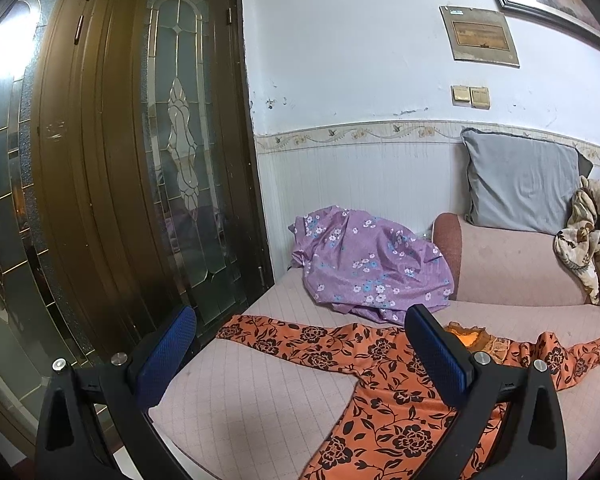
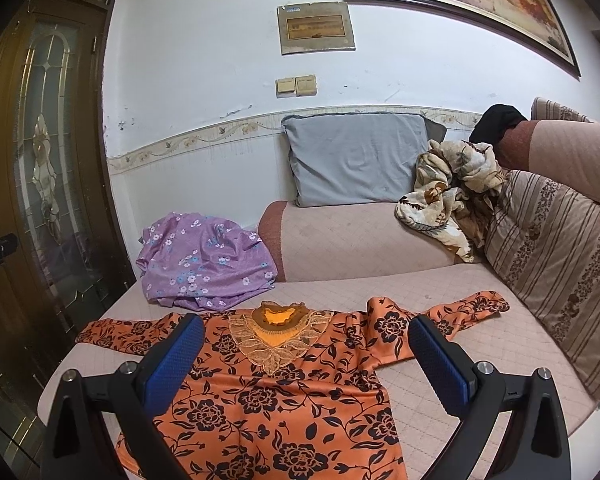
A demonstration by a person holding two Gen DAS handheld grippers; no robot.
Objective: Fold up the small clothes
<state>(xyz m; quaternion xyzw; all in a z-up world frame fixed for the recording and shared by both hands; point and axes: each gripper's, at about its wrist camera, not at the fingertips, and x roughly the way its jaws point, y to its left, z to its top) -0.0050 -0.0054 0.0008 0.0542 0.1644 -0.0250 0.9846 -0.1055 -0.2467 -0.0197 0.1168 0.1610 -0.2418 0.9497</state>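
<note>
Here an orange floral blouse (image 2: 284,396) lies flat, sleeves spread, on the pink sofa seat (image 2: 440,392), near a crumpled purple floral garment (image 2: 204,264). The left gripper (image 1: 300,356) and right gripper (image 2: 306,360) hover above it, jaws wide apart, empty.

both views are evenly lit by soft, cool indoor light, with the white wall (image 2: 204,92) taking a faint bluish cast. a blown-out glare sits on the door (image 1: 8,52) glass at the far left of the left wrist view. shadows are weak and soft under the cushion (image 2: 356,160). the fisheye bends the door frame and the picture (image 2: 460,4) frame into curves, and black vignette fills the corners. focus is sharp throughout, with no motion blur.
</note>
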